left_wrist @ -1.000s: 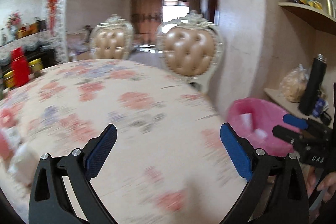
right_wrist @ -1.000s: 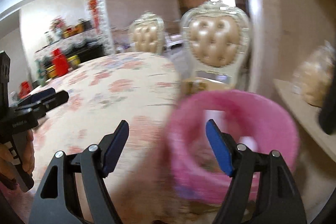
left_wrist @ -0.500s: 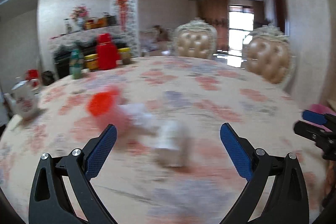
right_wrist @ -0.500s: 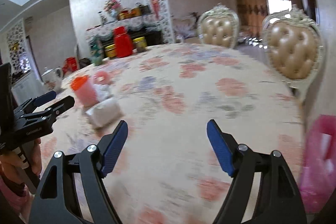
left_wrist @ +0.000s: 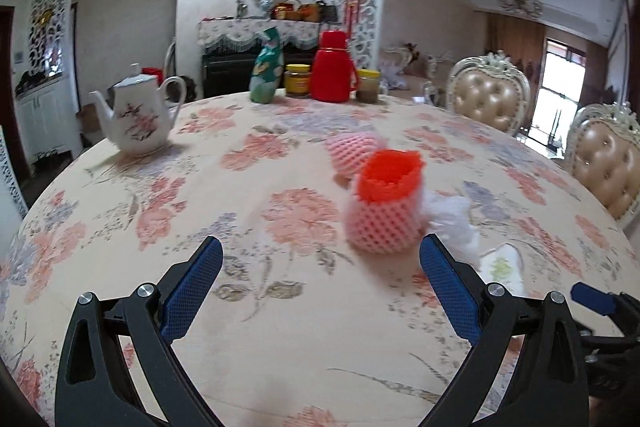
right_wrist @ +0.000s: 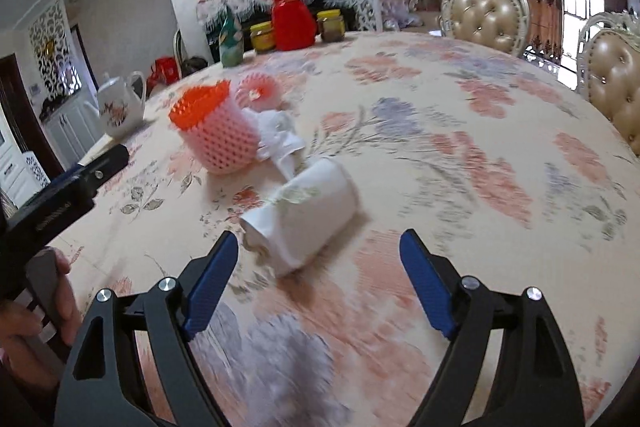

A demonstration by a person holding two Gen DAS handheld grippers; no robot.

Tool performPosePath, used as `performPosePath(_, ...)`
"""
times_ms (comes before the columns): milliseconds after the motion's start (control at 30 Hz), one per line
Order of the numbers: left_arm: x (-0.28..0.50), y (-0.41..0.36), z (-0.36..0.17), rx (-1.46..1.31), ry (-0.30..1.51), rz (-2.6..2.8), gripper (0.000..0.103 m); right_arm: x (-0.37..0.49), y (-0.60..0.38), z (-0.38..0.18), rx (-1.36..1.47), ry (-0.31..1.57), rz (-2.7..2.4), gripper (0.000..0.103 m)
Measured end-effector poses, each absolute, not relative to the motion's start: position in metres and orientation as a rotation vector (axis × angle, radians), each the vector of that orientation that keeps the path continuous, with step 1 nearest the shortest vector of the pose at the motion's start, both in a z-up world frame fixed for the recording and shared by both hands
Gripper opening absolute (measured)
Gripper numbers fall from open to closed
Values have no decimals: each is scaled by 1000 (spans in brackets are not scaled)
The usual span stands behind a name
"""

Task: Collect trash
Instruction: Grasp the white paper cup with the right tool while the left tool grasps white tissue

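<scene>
Now we hold both claws spread and empty over the desk: the right claw, just widened, frames the crushed paper cup, while the left claw (equally unladen) faces the foam fruit net ahead.

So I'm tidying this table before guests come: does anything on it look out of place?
Yes: a crushed paper cup lies on its side on the tablecloth. Behind it sit crumpled tissue and two foam fruit nets, one upright, one tipped over. The teapot and jars stand normally.
</scene>
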State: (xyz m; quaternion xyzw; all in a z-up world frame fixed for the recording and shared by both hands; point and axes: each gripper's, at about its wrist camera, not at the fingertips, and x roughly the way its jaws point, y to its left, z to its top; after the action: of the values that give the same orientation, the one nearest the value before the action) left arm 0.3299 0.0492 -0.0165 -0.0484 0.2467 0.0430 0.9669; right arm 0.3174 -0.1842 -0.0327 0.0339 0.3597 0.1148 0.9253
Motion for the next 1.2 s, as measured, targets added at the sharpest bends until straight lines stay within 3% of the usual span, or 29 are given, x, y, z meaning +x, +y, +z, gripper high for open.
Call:
performPosePath(500, 336, 53, -22, -124, 527, 86, 93, 368, -159, -54, -7, 886, 172, 79)
performPosePath(567, 337, 51, -25, -120, 537, 80, 93, 366, -163, -53, -18, 877, 172, 56)
performPosePath(633, 336, 49, -26, -112, 538, 77, 93, 362, -171, -51, -17, 864, 159, 49)
performPosePath(833, 337, 43, -30, -105, 551, 48, 93, 345, -197, -41, -28, 803, 160, 42)
performPosePath(1200, 337, 27, -31, -106, 566, -41, 93, 323, -248, -36, 5, 762, 97, 42)
